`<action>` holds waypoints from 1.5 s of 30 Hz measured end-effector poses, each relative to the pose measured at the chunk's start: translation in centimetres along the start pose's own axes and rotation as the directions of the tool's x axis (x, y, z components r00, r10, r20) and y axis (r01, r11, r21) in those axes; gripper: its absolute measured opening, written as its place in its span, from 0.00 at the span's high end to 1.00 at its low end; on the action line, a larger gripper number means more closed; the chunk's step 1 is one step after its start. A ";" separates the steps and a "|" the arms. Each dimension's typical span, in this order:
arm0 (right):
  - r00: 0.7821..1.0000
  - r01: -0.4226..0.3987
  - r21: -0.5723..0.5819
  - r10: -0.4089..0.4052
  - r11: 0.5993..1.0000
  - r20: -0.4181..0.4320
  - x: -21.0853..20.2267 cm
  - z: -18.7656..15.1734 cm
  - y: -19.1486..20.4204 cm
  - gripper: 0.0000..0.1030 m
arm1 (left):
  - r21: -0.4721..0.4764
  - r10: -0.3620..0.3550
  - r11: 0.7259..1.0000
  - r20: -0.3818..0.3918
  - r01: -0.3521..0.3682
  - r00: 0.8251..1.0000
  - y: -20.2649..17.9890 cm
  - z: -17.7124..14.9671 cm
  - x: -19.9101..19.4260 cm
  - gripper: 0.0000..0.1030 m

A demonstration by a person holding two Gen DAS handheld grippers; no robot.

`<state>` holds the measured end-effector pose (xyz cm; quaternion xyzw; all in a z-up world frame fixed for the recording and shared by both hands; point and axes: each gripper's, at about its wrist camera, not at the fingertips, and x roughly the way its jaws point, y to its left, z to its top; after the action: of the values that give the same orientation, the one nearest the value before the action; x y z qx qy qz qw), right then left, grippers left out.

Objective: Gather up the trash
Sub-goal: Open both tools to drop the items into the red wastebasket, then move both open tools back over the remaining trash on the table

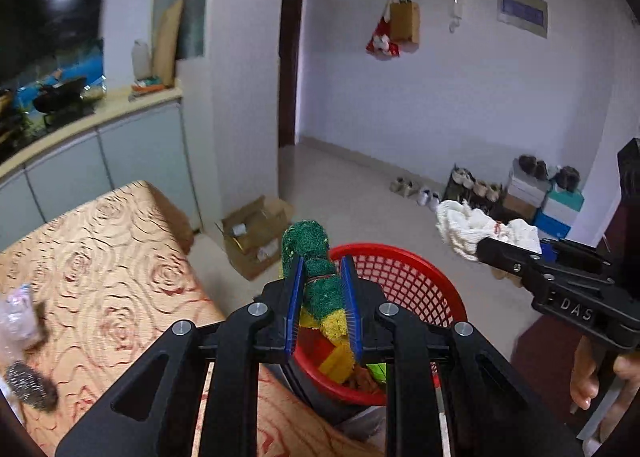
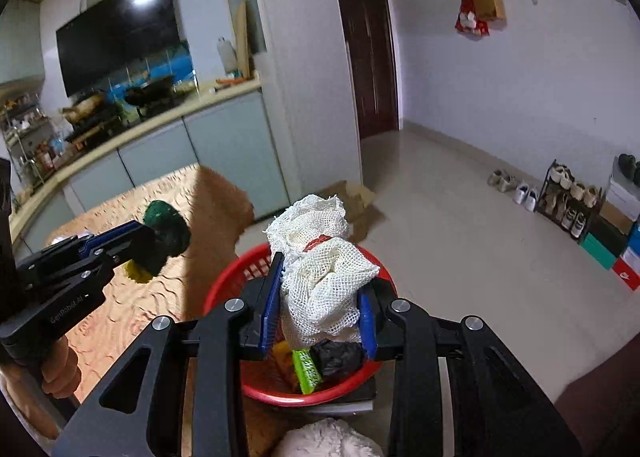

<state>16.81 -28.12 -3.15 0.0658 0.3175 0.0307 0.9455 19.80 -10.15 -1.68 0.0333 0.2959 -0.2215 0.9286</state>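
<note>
My left gripper (image 1: 323, 257) is shut on a green and yellow scouring sponge (image 1: 320, 289), held above the near rim of the red mesh basket (image 1: 412, 277). My right gripper (image 2: 320, 289) is shut on a bunched white net cloth (image 2: 320, 277), right over the same red basket (image 2: 224, 289). The basket holds a black bag (image 2: 336, 357), a lime green piece (image 2: 306, 371) and yellow scraps (image 1: 338, 363). In the left wrist view the right gripper (image 1: 496, 253) hangs to the right with the white cloth (image 1: 472, 227). In the right wrist view the left gripper (image 2: 148, 241) carries the sponge (image 2: 166, 233) at left.
A table with an orange rose-patterned cloth (image 1: 104, 257) lies left of the basket, with a steel scourer (image 1: 30, 385) and a crumpled plastic wrapper (image 1: 18, 313) on it. An open cardboard box (image 1: 256, 233) sits on the floor. Shoes and a rack (image 2: 568, 201) line the far wall.
</note>
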 end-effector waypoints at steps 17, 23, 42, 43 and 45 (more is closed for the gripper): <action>0.996 -0.015 0.042 0.018 0.999 -0.082 3.0 -0.3 -1.3 0.45 | -0.013 -0.044 0.999 -0.066 0.043 0.997 -1.2 -0.1 3.4 0.56; 0.999 -0.012 0.044 0.014 0.999 -0.047 1.9 0.0 -1.0 0.45 | -0.031 -0.010 0.999 -0.022 0.010 1.000 -0.3 0.1 1.0 0.45; 0.995 -0.049 -0.086 0.056 0.995 0.087 -2.7 -0.3 4.8 0.32 | -0.100 0.219 0.973 0.111 -0.208 0.969 3.4 -2.4 -9.7 0.28; 0.994 -0.049 -0.091 0.058 0.995 0.094 -3.0 -0.4 5.2 0.31 | -0.105 0.238 0.969 0.118 -0.226 0.964 3.8 -2.7 -10.5 0.27; 0.992 -0.057 -0.091 0.067 0.994 0.106 -3.5 -0.6 6.1 0.27 | -0.114 0.267 0.961 0.128 -0.254 0.955 4.5 -3.1 -11.8 0.24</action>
<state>13.56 -22.39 -0.66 0.0356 0.2617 0.0703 0.9619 11.49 -0.86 2.10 0.0113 0.2326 -0.0844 0.9688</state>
